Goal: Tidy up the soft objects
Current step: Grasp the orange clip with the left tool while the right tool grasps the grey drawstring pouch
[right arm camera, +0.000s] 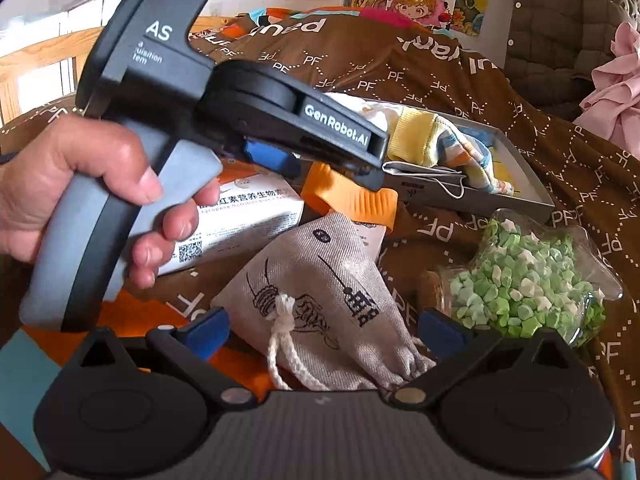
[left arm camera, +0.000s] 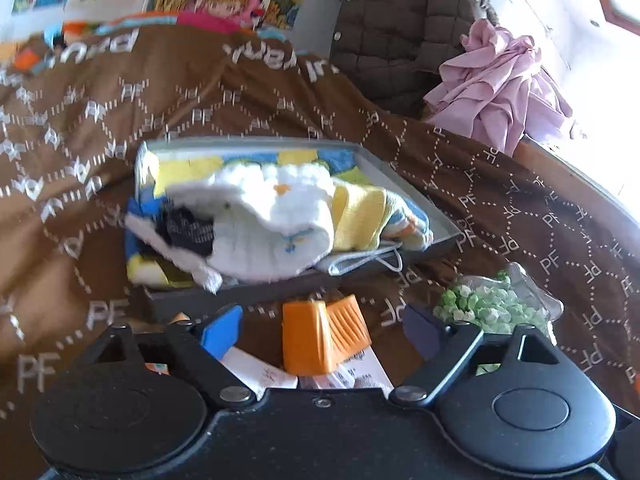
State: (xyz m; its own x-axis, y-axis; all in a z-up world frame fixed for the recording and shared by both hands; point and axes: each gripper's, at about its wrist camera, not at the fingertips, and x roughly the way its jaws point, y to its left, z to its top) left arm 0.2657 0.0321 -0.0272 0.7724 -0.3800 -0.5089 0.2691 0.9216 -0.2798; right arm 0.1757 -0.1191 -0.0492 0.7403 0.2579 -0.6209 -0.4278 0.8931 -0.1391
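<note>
Between the right gripper's [right arm camera: 326, 330] spread, empty fingers lies the linen drawstring pouch [right arm camera: 320, 300]; pinch its bunched neck (not the cord). The left gripper [left arm camera: 320, 320], open over the orange clip [left arm camera: 324, 336], faces the grey tray [left arm camera: 404, 184] of cloths.

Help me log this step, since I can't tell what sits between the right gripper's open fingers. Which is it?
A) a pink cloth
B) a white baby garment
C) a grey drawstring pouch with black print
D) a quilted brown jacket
C: in the right wrist view the grey drawstring pouch lies on the brown blanket between the blue pads of the right gripper, whose fingers stand apart from it.
</note>
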